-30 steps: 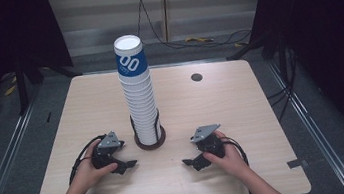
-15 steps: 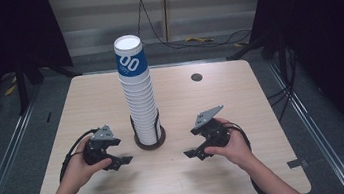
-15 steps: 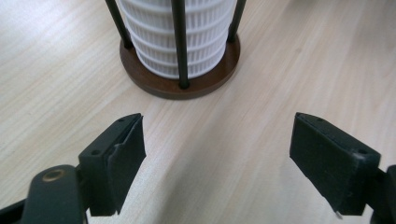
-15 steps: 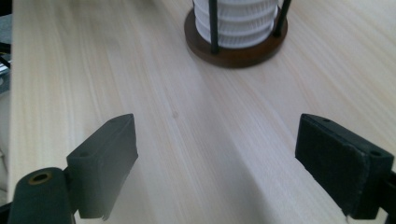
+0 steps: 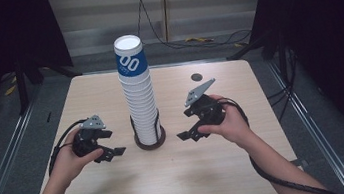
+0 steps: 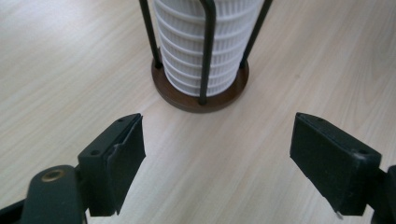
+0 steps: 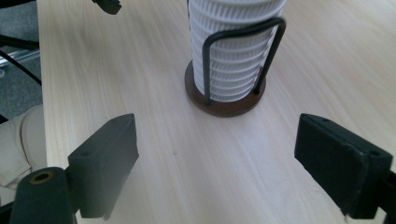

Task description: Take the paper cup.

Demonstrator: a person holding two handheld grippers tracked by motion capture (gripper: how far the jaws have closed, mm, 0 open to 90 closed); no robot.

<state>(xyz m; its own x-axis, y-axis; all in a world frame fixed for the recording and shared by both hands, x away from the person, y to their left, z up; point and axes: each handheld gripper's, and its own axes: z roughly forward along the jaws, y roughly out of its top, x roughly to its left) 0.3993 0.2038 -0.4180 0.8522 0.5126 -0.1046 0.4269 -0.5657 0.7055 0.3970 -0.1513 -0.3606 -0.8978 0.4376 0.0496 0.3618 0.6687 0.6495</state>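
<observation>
The left gripper (image 5: 111,153) is being held over the table (image 5: 210,172) toward its near left part, and the right gripper (image 5: 190,132) over the near right part. Both are being pointed at the stack of paper cups (image 5: 138,96), which is standing in a wire holder (image 5: 149,136) on a round brown base, about midway between the left and right edges and a little nearer to the near edge than to the far one. The jaws of each gripper are being kept well apart, and nothing is being gripped between them; bare wood is seen in the gap in both gripper views. The right jaws have just been closing a little, with nothing between them.

Judged from this, the approach to the stack is being made. It is better if the stack is steadied low by one gripper, on the ribbed white cups (image 6: 205,42) between the black wires (image 6: 208,51), so that no wire is being pinched. The top cup (image 5: 130,57), the one with the blue band, is being left for the other gripper, which should be raised to its rim. The stack is tall and narrow, so a side push is being avoided; otherwise it may tip toward the far edge, where a small dark disc (image 5: 196,77) is lying.
</observation>
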